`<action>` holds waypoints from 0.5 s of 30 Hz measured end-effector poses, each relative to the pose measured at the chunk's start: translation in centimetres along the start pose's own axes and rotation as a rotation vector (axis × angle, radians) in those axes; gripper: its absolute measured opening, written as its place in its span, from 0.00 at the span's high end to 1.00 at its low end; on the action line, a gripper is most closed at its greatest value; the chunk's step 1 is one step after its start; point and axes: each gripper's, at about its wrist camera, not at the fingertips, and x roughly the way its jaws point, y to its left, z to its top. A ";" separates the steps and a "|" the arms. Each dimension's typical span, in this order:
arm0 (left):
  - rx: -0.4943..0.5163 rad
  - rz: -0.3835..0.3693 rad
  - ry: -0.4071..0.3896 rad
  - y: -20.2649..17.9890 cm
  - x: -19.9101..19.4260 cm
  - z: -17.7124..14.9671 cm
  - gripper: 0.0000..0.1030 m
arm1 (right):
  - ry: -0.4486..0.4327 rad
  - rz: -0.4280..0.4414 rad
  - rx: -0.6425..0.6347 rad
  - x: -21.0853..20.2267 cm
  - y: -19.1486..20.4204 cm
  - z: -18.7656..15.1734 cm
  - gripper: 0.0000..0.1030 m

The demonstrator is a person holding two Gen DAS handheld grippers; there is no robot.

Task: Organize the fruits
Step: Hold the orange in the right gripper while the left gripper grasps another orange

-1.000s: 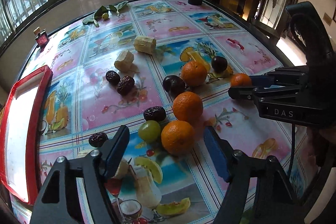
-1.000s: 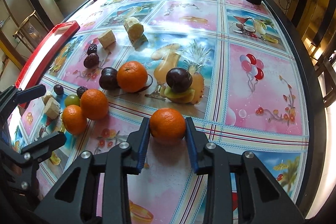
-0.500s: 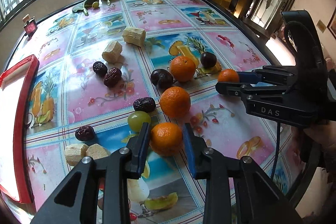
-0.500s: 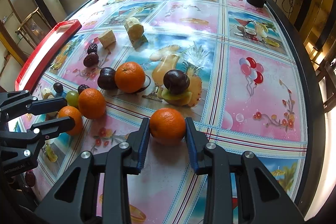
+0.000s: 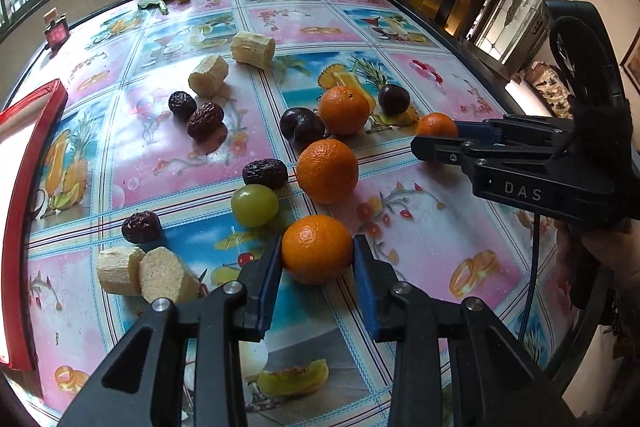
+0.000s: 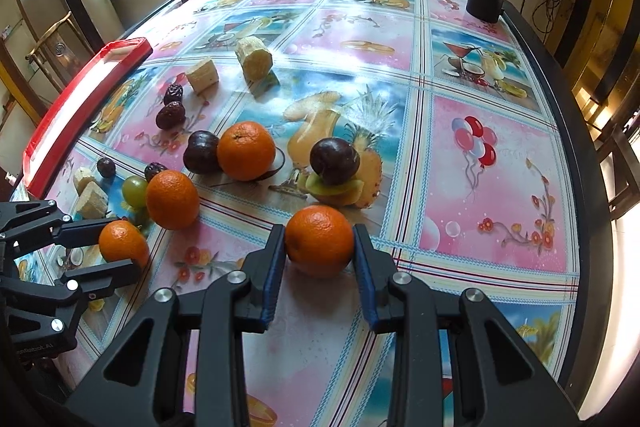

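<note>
While both tools grip, we read two oranges taken for sorting | left gripper (image 5: 316,267): jaws easing open slightly, pads touching near orange (image 5: 317,249) | right gripper (image 6: 319,257): clamped on far orange (image 6: 319,241) | red tray (image 5: 34,115): likely destination, left table edge

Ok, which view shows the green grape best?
Left wrist view: the green grape sits whole and unobstructed beside a date. Right wrist view shows it small, near the left edge, partly hidden behind an orange.

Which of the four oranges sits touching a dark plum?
The farthest orange, mid-table: a dark plum presses against its side. Two others sit in grippers; the fourth lies beside a green grape.
</note>
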 end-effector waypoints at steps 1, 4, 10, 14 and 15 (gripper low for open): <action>-0.006 -0.003 -0.008 0.1 0.1 0.0 0.67 | -0.006 0.002 0.004 -0.2 0.0 0.0 0.66; -0.027 -0.020 -0.020 0.2 0.1 0.0 0.67 | -0.011 0.000 0.007 -0.6 0.1 -0.1 0.66; -0.060 -0.066 -0.038 1.1 -1.2 -0.6 0.67 | -0.008 -0.014 -0.002 -1.7 0.6 -0.6 0.66; -0.082 -0.082 -0.062 1.9 -2.5 -1.0 0.67 | 0.005 -0.012 0.008 -2.4 1.0 -1.1 0.66; -0.085 -0.084 -0.067 2.1 -2.9 -1.1 0.67 | 0.005 -0.010 0.007 -2.7 1.3 -1.1 0.66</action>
